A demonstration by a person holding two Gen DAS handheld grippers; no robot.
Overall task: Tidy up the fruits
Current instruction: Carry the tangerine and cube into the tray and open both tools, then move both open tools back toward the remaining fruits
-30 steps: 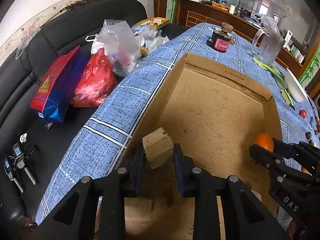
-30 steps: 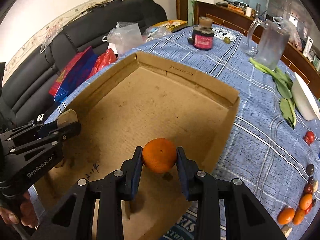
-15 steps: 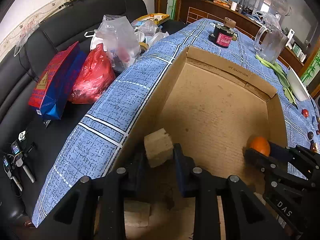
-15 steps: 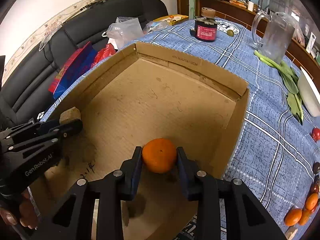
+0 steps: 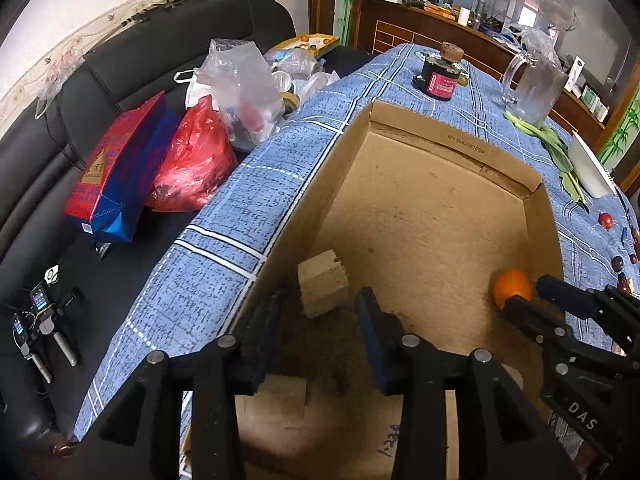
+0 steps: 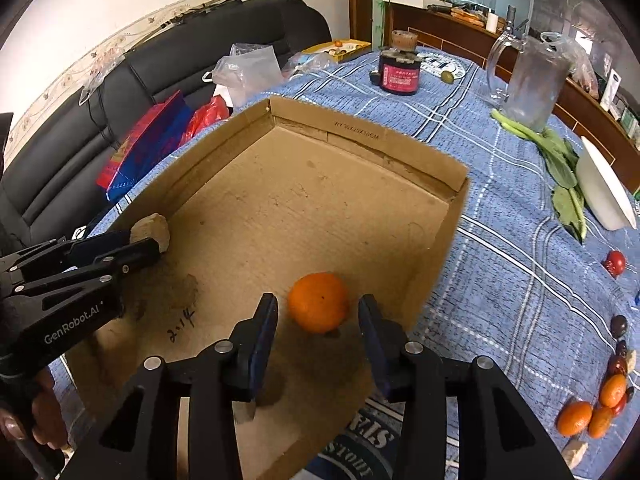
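Note:
A shallow cardboard box (image 5: 460, 144) (image 6: 360, 136) lies on the blue checked tablecloth. My left gripper (image 5: 318, 316) is open, and a pale cut chunk (image 5: 323, 282) sits free between its fingers by the box's left wall; the chunk also shows in the right wrist view (image 6: 152, 229). My right gripper (image 6: 318, 322) is open, with an orange (image 6: 319, 301) lying on the box floor between its fingers near the right wall. The orange shows in the left wrist view too (image 5: 511, 287). More small oranges (image 6: 592, 408) and dark red fruits (image 6: 618, 354) lie on the cloth at the right.
A second pale chunk (image 5: 282, 394) lies in the box's near corner. A glass jug (image 6: 532, 80), a dark jar (image 6: 400, 68), leafy greens (image 6: 560, 168) and a white dish (image 6: 604, 188) stand beyond the box. Bags (image 5: 192, 160) sit on the black sofa at the left.
Both grippers have opened: the left one let go of the pale chunk, the right one let go of the orange. Both things now rest on the box floor.

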